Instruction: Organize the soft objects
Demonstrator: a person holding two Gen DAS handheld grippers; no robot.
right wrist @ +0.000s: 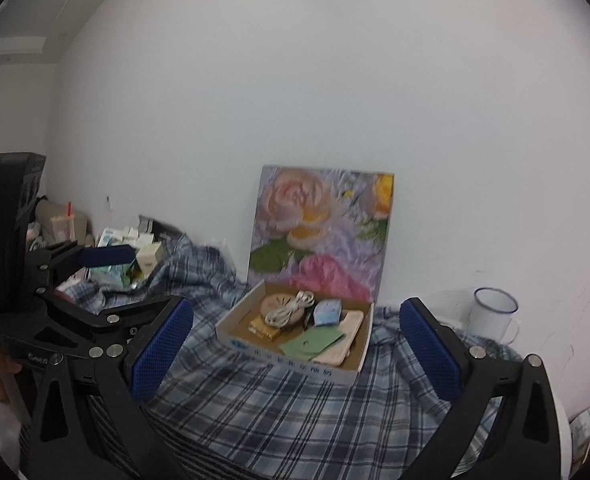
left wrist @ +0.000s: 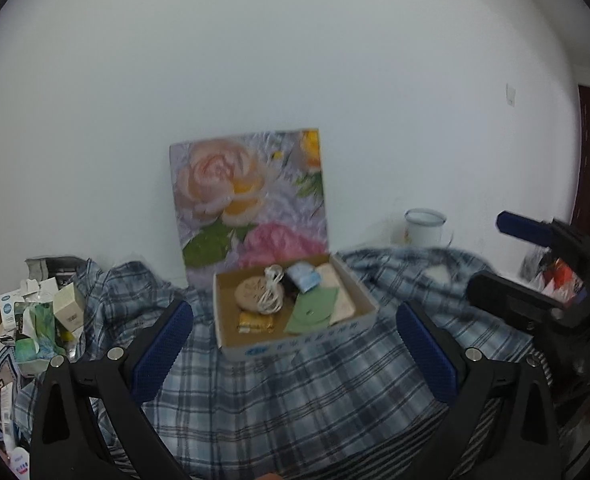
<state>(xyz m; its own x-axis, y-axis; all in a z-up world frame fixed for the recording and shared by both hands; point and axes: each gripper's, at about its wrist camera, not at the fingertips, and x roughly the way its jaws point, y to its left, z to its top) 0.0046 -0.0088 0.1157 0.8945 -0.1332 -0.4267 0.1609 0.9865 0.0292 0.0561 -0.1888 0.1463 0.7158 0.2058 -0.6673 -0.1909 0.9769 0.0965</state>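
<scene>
Plaid cloth (left wrist: 295, 392) over surface, floral panel (left wrist: 251, 200) against white wall (left wrist: 295, 60)

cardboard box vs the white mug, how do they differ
The cardboard box is low, flat and rectangular; the white mug is tall and round with a handle. The box sits on the plaid cloth, mid-scene, filled with small items; the mug stands nearer the wall, to the right, contents unseen. Both are open-topped.

Blue-and-white plaid shirt (left wrist: 295, 392) before me, spread crumpled across the surface, folds bunched at far left and right, open cardboard box (left wrist: 231, 344) resting on its middle, holding small items.
</scene>
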